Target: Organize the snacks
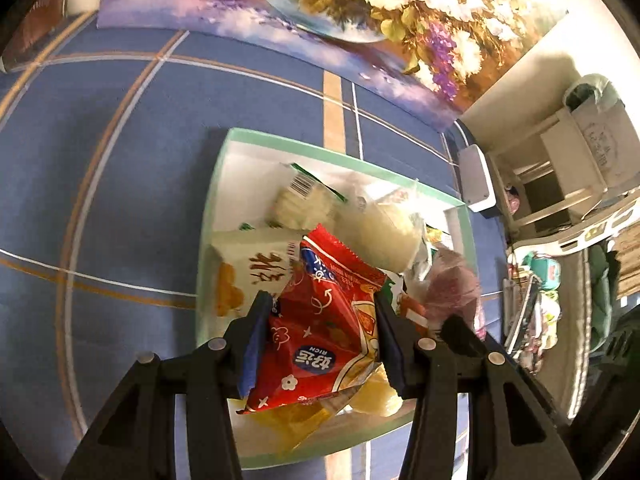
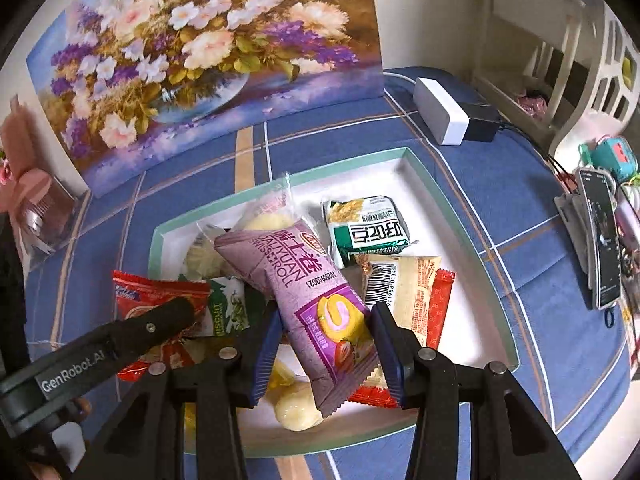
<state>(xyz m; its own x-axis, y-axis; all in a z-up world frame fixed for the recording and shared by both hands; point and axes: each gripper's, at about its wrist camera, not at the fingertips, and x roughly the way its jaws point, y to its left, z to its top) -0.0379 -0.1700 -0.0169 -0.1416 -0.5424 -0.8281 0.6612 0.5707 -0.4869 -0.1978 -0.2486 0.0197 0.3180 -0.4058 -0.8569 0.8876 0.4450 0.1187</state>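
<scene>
A white tray with a green rim [image 1: 256,138] [image 2: 420,170] sits on the blue tablecloth and holds several snack packets. My left gripper [image 1: 320,312] is shut on a red snack packet [image 1: 320,320] over the tray's near part. My right gripper [image 2: 326,320] is shut on a purple swiss roll packet [image 2: 296,276] above the tray. The left gripper's finger [image 2: 152,328] and the red packet [image 2: 160,292] also show at the left of the right wrist view. A green packet [image 2: 368,228] and a cream barcoded packet [image 2: 400,288] lie in the tray.
A flower painting [image 2: 200,60] stands behind the tray. A white box [image 2: 440,114] with a black adapter [image 2: 480,122] lies at the back right. A phone on a stand [image 2: 600,236] and white furniture [image 2: 560,60] are on the right. A pink item [image 2: 32,196] is at left.
</scene>
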